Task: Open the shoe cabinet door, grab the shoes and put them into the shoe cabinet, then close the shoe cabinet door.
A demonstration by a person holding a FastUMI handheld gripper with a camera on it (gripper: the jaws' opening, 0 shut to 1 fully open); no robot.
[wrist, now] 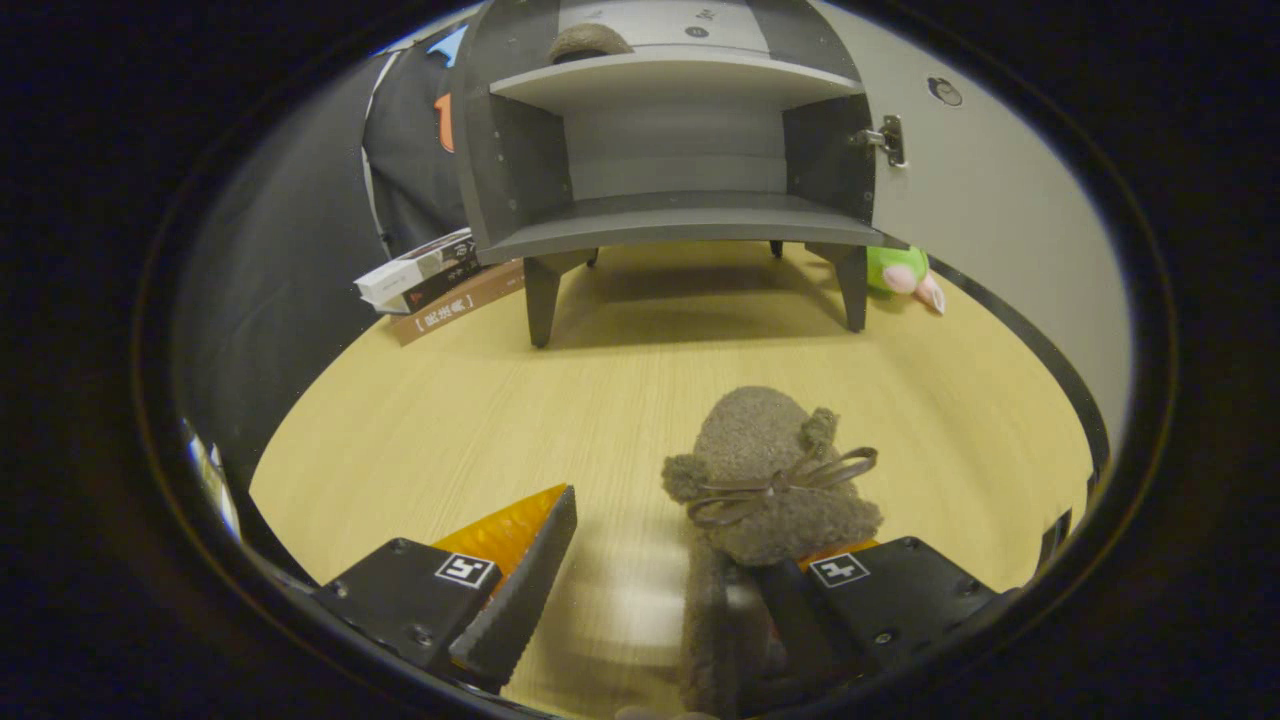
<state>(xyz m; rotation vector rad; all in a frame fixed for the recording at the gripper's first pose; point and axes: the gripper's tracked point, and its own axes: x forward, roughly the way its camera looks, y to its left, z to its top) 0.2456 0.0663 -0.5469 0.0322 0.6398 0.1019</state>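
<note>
The dark grey shoe cabinet (pixel 680 215) stands on legs beyond the fingers, its light door (pixel 1000 200) swung wide open to the right. One fuzzy brown shoe (pixel 590 42) rests on the upper shelf; the lower shelf is bare. A second fuzzy brown shoe (pixel 770 480) with a ribbon bow lies on the wooden table (pixel 450 420) just ahead of my gripper (pixel 670 525). It leans against the right finger and covers that finger's tip. The left finger (pixel 530 570) stands well apart from it. The gripper is open.
A stack of books (pixel 430 275) lies left of the cabinet's front leg. A green and pink plush toy (pixel 900 275) sits by the right leg, under the open door. Bare tabletop stretches between the shoe and the cabinet.
</note>
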